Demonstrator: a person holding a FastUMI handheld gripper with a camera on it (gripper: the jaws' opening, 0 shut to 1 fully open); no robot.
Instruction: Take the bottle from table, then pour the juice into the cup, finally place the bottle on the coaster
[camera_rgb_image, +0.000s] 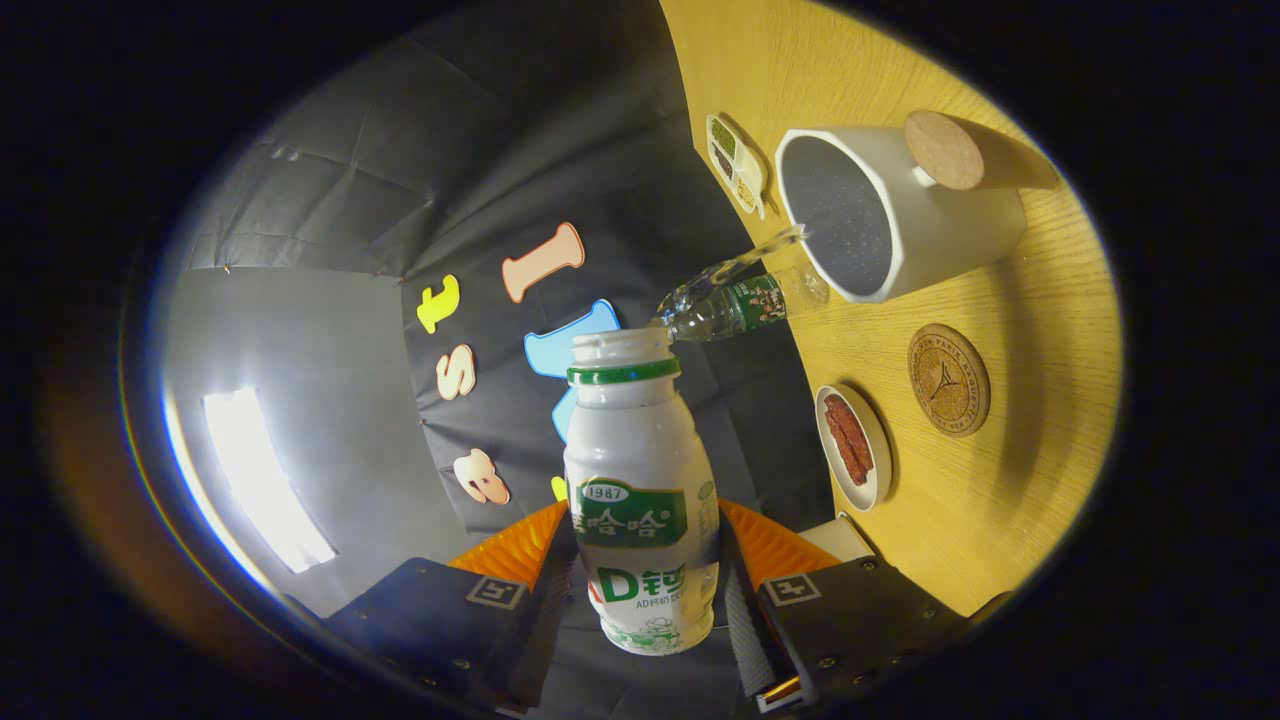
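The fingers (645, 590) clamp the tilted, uncapped bottle (640, 500) with its mouth near the cup (900, 215), mid-pour; next it needs righting and setting on the coaster (948, 379) beside the cup.

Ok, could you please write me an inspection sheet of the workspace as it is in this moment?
Surface: wooden table, seen rotated because the gripper is tilted.
Job's things: white bottle with green label, cap off, held between the fingers; white cup with cork-ended handle, beyond the bottle's mouth; round cork coaster beside the cup, bare.
Clutter: clear plastic bottle by the cup; small dish with reddish strips; divided dish with seeds or grains.
Grippers: gripper shut on the white bottle, tilted toward the cup; no liquid stream can be made out.
Cables: nothing seen.
Surroundings: black cloth wall; bright light panel.
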